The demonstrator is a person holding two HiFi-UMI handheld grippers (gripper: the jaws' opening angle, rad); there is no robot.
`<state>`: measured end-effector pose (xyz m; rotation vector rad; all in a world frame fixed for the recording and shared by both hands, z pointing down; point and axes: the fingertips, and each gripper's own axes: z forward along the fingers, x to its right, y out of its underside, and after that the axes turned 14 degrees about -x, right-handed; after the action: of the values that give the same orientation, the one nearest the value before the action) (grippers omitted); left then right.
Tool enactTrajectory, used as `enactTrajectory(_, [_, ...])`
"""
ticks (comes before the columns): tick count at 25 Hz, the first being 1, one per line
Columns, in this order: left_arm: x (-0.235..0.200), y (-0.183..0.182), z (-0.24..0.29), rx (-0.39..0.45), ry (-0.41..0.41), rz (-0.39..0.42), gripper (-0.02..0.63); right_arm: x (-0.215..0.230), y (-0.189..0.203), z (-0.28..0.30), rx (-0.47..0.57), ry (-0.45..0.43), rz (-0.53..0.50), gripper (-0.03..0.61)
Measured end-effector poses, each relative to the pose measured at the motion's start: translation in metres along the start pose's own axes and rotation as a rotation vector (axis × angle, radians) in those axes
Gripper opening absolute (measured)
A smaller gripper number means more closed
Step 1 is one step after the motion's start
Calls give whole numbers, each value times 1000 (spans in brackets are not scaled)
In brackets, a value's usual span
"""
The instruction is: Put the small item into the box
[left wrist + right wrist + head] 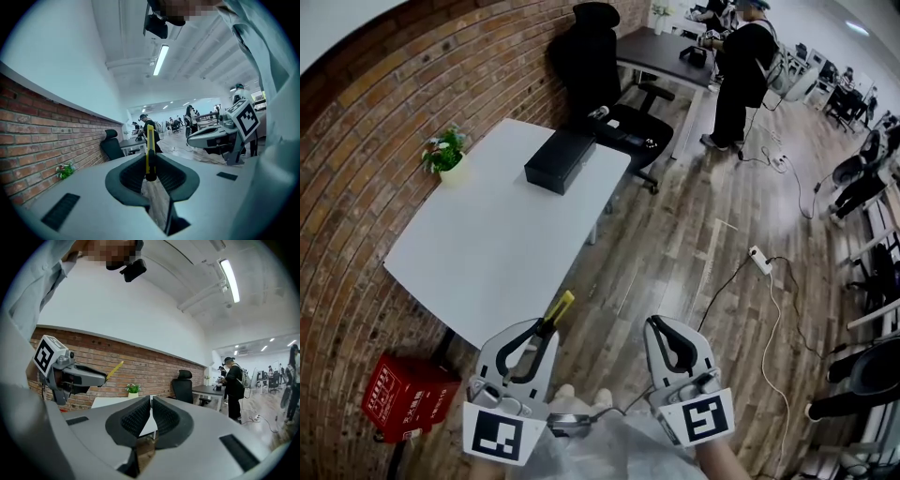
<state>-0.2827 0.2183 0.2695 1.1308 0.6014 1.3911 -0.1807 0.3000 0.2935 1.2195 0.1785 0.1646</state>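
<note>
My left gripper (546, 326) is shut on a thin yellow stick-like item (560, 307), which juts forward past its jaws. In the left gripper view the yellow item (149, 145) stands upright, pinched between the dark pads. My right gripper (654, 324) hangs beside it, shut with nothing in it; its pads (140, 416) meet in the right gripper view. The black box (561, 159) lies at the far end of the white table (502, 253), well ahead of both grippers. Both grippers are held low, off the table's near corner.
A small potted plant (445, 153) sits at the table's left edge against the brick wall. A red crate (405, 394) stands on the floor under the near corner. A black office chair (609, 103) is beyond the table. A cable and power strip (759, 260) lie on the wooden floor; a person (739, 70) stands far back.
</note>
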Motion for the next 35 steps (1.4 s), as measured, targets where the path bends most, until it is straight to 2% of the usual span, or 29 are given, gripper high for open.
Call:
enactTrajectory(4, [11, -4, -3, -5, -35, -12, 77, 11, -5, -14, 43, -72, 88, 46])
enactTrajectory(7, [14, 4, -6, -15, -83, -156, 77, 21, -9, -23, 73, -76, 108, 46])
enactTrajectory(8, [14, 5, -5, -12, -91, -171, 77, 24, -7, -24, 77, -71, 105, 46])
enactTrajectory(11, [18, 5, -3, 4, -95, -167, 77, 31, -2, -22, 66, -49, 90, 46])
enactTrajectory(14, [17, 2, 2, 3, -101, -119, 77, 35, -3, -20, 62, -38, 54, 46])
enactTrajectory(18, [4, -3, 13, 17, -132, -157, 77, 43, -8, -11, 65, -33, 31, 46])
enactTrajectory(22, [-13, -9, 30, 21, -129, -92, 77, 53, -11, 10, 57, -20, 20, 46])
enactTrajectory(25, [-28, -13, 52, 41, -129, -163, 77, 67, -15, 30, 64, -4, 19, 46])
enactTrajectory(30, [-52, -26, 90, 51, -103, -137, 77, 93, -29, 66, 66, 17, 3, 46])
enactTrajectory(35, [-86, -36, 130, 51, -98, -175, 77, 118, -46, 111, 70, 25, -1, 46])
